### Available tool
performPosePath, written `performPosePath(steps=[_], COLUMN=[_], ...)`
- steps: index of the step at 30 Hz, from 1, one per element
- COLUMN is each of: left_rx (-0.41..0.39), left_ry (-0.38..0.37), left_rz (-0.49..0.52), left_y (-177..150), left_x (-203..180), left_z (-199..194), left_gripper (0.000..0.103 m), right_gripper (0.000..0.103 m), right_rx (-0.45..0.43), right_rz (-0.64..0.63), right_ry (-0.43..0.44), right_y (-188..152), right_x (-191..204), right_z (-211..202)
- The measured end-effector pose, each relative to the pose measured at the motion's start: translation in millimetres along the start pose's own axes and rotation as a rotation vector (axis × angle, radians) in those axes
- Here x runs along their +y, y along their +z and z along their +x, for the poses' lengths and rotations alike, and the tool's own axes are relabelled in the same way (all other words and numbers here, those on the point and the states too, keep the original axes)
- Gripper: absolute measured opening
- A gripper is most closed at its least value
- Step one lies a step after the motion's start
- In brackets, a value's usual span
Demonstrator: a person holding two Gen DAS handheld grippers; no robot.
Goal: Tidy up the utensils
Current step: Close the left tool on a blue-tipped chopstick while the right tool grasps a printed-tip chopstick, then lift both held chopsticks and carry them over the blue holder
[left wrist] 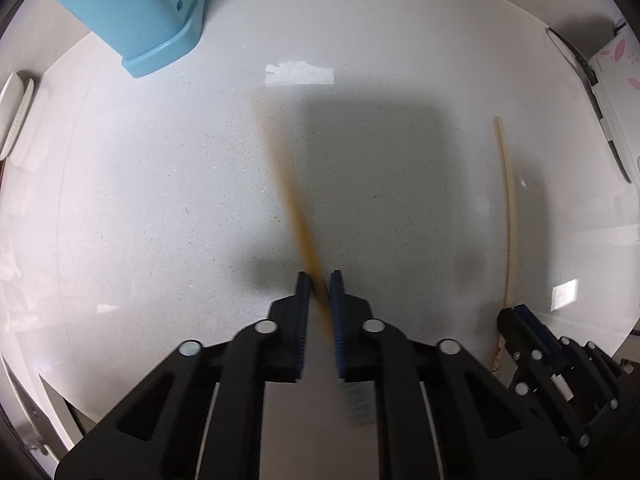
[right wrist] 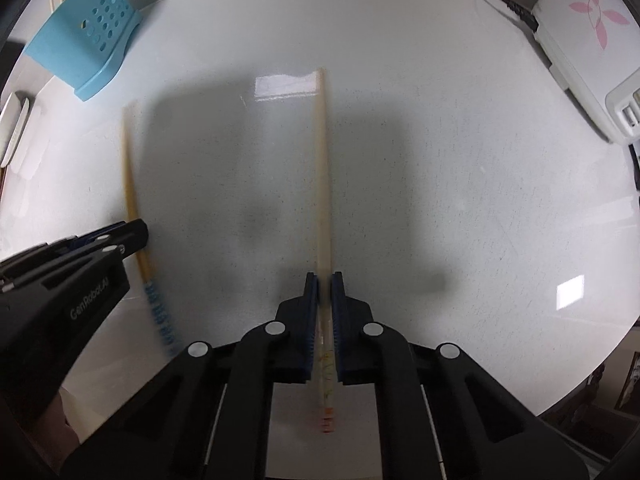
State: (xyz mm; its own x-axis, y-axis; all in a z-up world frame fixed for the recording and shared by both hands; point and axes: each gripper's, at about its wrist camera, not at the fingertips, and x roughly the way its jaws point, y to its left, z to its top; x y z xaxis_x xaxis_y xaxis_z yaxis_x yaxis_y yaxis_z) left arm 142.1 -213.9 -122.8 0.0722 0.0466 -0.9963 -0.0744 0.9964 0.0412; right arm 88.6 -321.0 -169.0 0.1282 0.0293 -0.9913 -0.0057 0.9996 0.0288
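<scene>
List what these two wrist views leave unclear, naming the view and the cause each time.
- Left wrist: the chopstick held by the left gripper is smeared by motion blur.
- Left wrist: the blue utensil holder is cut off by the top edge.
- Right wrist: the red-marked chopstick end pattern, between the right gripper fingers, is too small.

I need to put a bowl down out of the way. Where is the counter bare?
The widest bare patch is the middle of the white counter, between the blue utensil holder and the flowered white appliance. It is crowded near the front, where the left gripper and right gripper each clamp a chopstick.
</scene>
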Motion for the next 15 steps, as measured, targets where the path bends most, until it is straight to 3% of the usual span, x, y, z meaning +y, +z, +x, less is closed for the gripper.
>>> performPosePath(steps=[15], left_rx=[-0.034], left_ry=[-0.052], left_rz=[0.001], left_y=[-11.8], left_x=[9.9], left_z=[-7.2], left_gripper=[0.007], right_gripper=[0.006], right_rx=[-0.034], right_rz=[0.016], right_ry=[0.008], right_y=[12.7], right_x=[-6.8], right_z=[-13.2])
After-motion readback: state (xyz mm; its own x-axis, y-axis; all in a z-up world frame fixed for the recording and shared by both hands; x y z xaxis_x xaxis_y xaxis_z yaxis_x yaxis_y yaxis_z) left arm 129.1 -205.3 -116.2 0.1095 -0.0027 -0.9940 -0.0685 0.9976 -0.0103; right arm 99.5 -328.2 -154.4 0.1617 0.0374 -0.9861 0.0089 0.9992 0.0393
